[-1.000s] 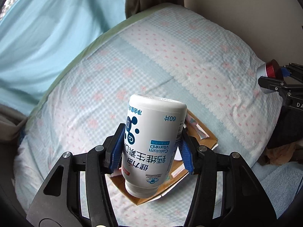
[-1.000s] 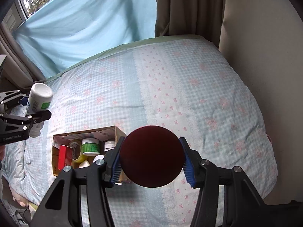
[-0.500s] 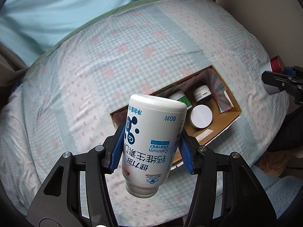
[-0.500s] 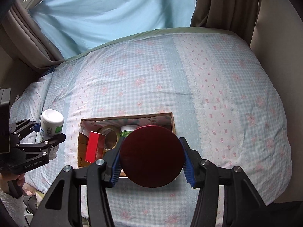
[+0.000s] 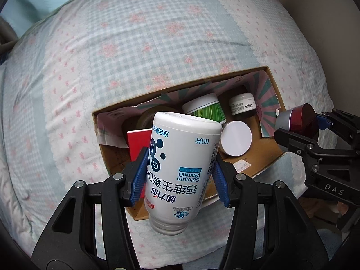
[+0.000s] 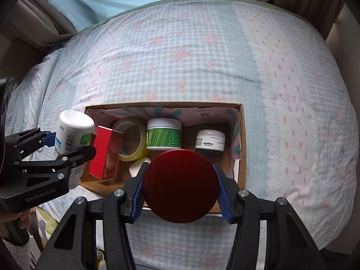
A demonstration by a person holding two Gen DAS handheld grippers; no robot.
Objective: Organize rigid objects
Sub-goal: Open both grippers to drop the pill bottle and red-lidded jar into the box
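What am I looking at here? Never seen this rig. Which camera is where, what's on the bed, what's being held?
No robot: a person carries a hand-held claw in each hand, each with a fisheye camera looking along its fingers.

Left wrist view: the left claw is clamped on a white calcium bottle, held upside down. The right claw shows at that picture's right edge.

Right wrist view: the right claw grips a round red-topped tin.

Both hang over a cardboard box on a checked, flowered bedspread. In the box: a red carton, a tape roll, a green-labelled jar, a small dark jar and a white-lidded jar.
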